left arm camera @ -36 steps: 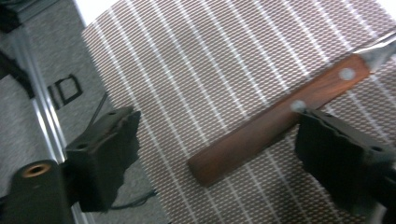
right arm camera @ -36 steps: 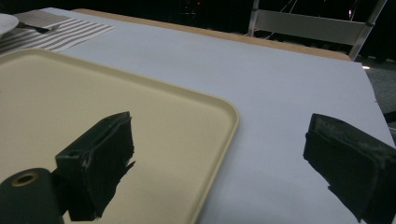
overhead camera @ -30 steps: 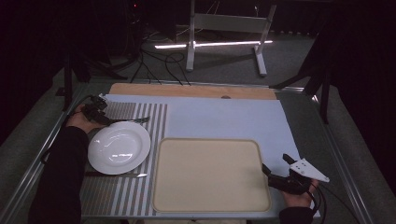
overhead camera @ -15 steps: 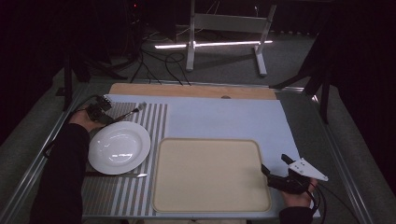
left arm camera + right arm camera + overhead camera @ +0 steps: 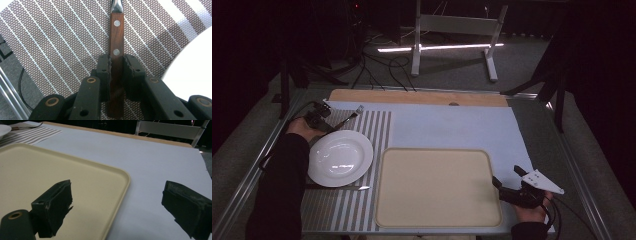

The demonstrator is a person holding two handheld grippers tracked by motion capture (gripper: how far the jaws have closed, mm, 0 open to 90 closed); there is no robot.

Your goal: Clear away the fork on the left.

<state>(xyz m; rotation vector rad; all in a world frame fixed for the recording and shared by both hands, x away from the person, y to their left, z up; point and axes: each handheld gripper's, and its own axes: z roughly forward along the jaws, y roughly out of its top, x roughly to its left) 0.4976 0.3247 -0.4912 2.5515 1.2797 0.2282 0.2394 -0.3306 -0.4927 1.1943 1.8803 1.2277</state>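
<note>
My left gripper [image 5: 116,67] has its jaws clamped on the wooden handle of a fork [image 5: 116,37], just below the second rivet; in the high view the tines [image 5: 358,108] point away from my fingers over the striped placemat [image 5: 377,130]. I should keep the squeeze even and the handle centred between the pads, since a smooth handle could pivot if I tilt it. The white plate [image 5: 340,157] sits just beside my jaws, so I'd steer clear of its rim. My right gripper [image 5: 117,205] is spread wide, holding nothing, one jaw over the cream tray [image 5: 75,170], the other over the pale blue cloth [image 5: 150,170]. Another utensil [image 5: 354,188], perhaps a knife, lies below the plate. Beyond the table the room is dark, with cables on the floor.
</note>
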